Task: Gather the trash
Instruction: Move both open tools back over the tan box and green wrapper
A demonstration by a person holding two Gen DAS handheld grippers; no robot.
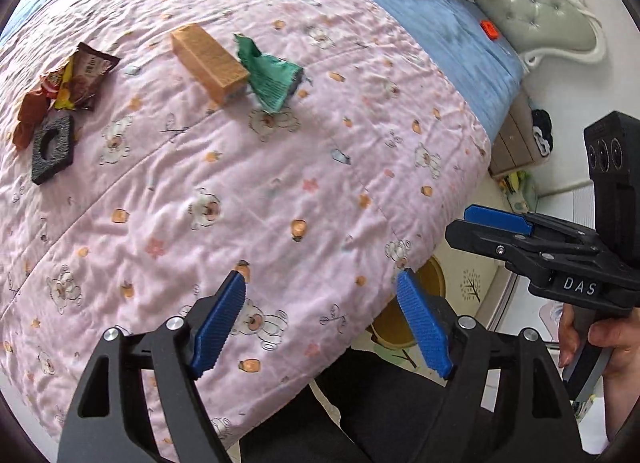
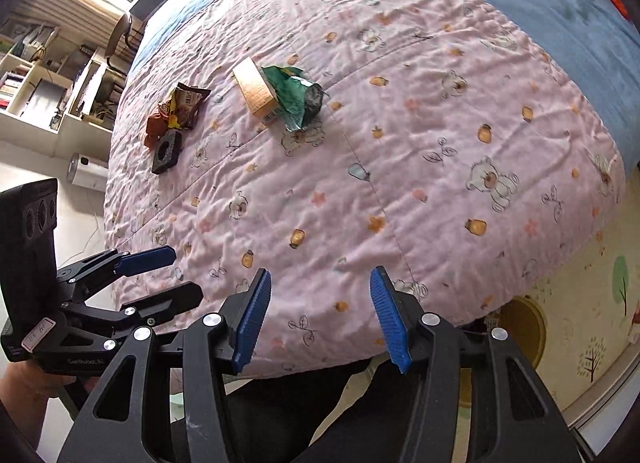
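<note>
Pink quilt [image 1: 280, 191] under scattered wrappers [image 1: 68, 83]

both wrist views high, facing down, sharing the pink quilt [image 1: 280, 191]

One tan box [image 1: 208, 63], one green wrapper [image 1: 270, 77], one foam square [image 1: 54, 147], perhaps three crumpled snack wrappers [image 1: 76, 81].

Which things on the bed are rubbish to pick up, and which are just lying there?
Rubbish:
green wrapper
orange carton
brown snack wrappers
black foam square

Just there:
pink bear quilt
blue blanket
small orange object, too small to tell
</note>
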